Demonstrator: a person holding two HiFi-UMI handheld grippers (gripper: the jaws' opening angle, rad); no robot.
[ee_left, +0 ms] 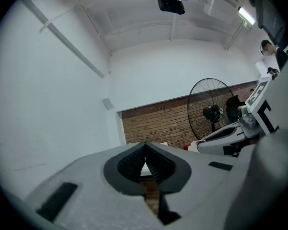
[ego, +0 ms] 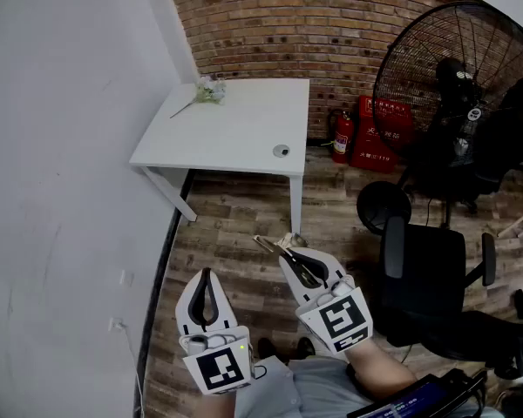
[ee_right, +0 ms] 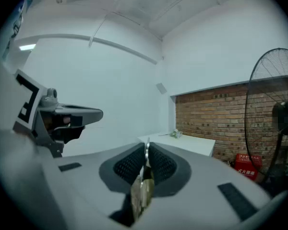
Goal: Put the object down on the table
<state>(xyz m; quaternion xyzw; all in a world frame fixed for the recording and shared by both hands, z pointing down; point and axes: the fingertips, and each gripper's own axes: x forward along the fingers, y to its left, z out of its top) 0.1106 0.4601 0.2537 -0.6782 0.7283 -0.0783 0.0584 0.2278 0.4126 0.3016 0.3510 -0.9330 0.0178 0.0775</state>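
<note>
My right gripper [ego: 288,252] is held low over the wooden floor, short of the white table [ego: 235,133]. It is shut on a thin flat metal object [ego: 270,244] whose end sticks out past the fingertips toward the table. In the right gripper view the metal edge [ee_right: 146,153] stands upright between the ribbed pads of the right gripper [ee_right: 146,147], with a brassy part lower down. My left gripper [ego: 207,274] hangs beside it on the left. Seen in its own view, the left gripper [ee_left: 145,146] has its tips together and nothing between them.
A small sprig of flowers [ego: 209,90] lies at the table's far left corner, and a small round disc [ego: 281,151] near its front right. A large black fan [ego: 458,77], a fire extinguisher [ego: 342,136], a red box [ego: 381,133] and a black office chair [ego: 423,268] stand to the right. A white wall runs along the left.
</note>
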